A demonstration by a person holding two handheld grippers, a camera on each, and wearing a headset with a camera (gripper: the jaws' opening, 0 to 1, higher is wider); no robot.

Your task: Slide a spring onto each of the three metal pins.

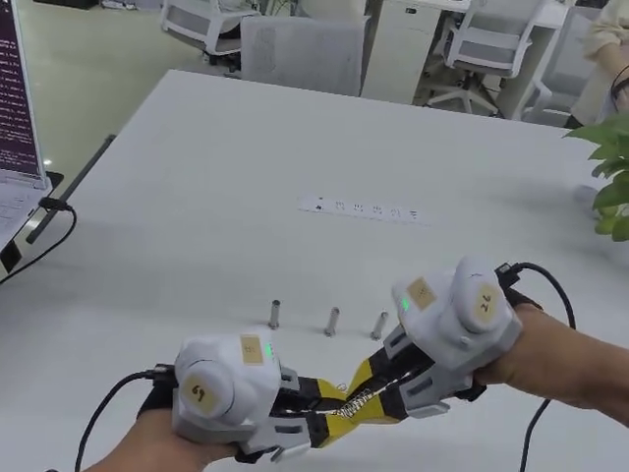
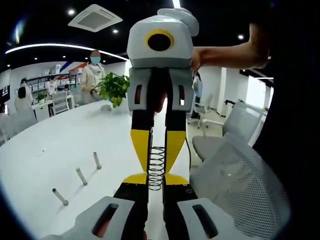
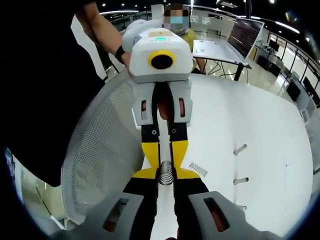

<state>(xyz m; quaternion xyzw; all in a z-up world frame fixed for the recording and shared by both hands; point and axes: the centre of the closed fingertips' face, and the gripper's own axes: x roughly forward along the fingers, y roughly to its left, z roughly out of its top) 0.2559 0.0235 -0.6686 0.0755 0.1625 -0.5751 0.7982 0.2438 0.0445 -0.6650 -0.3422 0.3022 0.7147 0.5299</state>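
Pinches one thin wire spring (image 2: 156,161) at both ends. Clamps the left hand-held gripper (image 2: 156,181) on one end and the right hand-held gripper (image 3: 166,175) on the other, tip to tip, low over the white worktop (image 1: 246,167). Shows a second spring (image 3: 198,168) lying flat on the worktop close by. Shows three short metal pins (image 1: 332,322) standing in a row a little further off, all bare. Looks very light, thin and bouncy. Bends and squashes with ease, so needs a soft pinch and not a hard squeeze. May jump away once let go. Best to hold by the side near one end, keeping the hole at the other end free for a pin. Needs lining up straight over the pin top, then should slide down the smooth metal. Shows a round tan sticker (image 1: 485,300) on the right hand-held gripper with a mark like 26, hard to be sure. Shows lines of writing on a laptop (image 1: 15,98) screen at the left edge, too small to read. Shows tiny marks on a white strip (image 1: 359,208) in the worktop, too small as well.
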